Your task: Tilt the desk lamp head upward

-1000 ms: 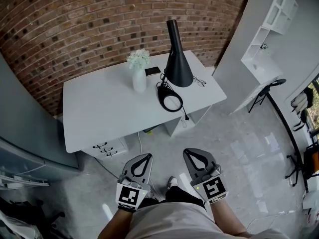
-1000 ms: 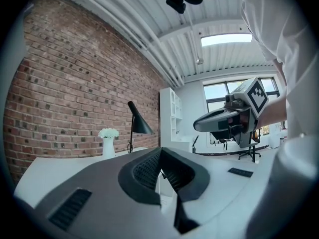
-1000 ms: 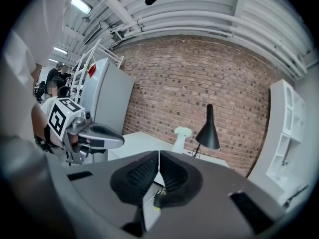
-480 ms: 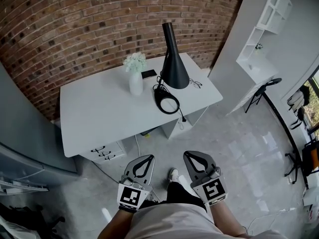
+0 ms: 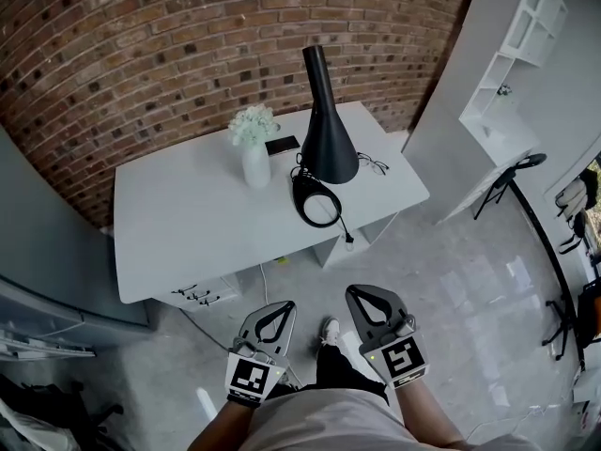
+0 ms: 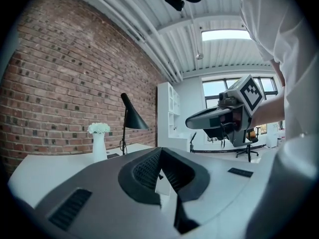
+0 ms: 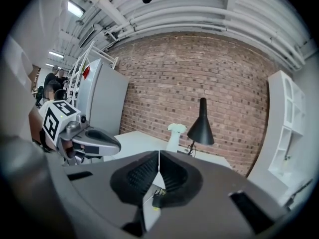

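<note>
We hold both pairs of jaws pressed together, with nothing between them. The left gripper and the right gripper hang low before our body, well apart from the desk. The desk lamp stands toward the desk's far edge, near the vase, and its head seems to point down. We judge that the reach is not yet begun. Next we must step closer and open one pair of jaws at the head.

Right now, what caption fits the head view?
Left gripper and right gripper, jaws shut, hang short of the desk lamp.
</note>
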A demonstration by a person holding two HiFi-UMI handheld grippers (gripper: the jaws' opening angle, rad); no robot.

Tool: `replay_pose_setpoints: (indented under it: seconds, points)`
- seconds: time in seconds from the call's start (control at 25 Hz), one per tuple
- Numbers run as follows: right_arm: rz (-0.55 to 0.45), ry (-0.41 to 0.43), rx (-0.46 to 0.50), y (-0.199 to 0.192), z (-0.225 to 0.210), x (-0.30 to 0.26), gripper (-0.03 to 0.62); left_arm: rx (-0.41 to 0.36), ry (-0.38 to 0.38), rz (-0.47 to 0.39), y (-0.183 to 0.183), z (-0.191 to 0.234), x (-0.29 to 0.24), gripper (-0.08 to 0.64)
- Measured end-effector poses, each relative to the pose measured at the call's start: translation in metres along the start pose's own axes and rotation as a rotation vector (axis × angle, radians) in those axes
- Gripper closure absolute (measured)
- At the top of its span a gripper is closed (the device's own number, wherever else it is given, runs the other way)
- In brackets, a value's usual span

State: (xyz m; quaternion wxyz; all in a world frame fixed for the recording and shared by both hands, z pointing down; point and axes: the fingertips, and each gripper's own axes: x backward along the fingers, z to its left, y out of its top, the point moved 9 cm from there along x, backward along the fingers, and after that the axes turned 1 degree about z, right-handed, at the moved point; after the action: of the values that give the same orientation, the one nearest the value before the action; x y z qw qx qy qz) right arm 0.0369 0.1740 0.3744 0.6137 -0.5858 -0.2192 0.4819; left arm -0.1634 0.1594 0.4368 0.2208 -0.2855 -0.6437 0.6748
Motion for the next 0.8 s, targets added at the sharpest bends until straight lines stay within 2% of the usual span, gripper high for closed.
replay_pose_setpoints:
  seconds: [0.28, 0.52, 0.8]
  points:
    - [-0.015, 0.032, -0.001, -0.009, -0.055, -0.021, 0.574, -0.004, 0.051, 0.006, 0.010, 0.013, -0.050, 0.552]
    - [-0.020, 0.053, -0.033, -0.020, -0.102, -0.040, 0.574, -0.019, 0.099, 0.054, 0.013, 0.028, -0.094, 0.552]
    - [-0.042, 0.136, -0.035, -0.032, -0.152, -0.063, 0.574, -0.025, 0.115, 0.069, 0.024, 0.019, -0.158, 0.552]
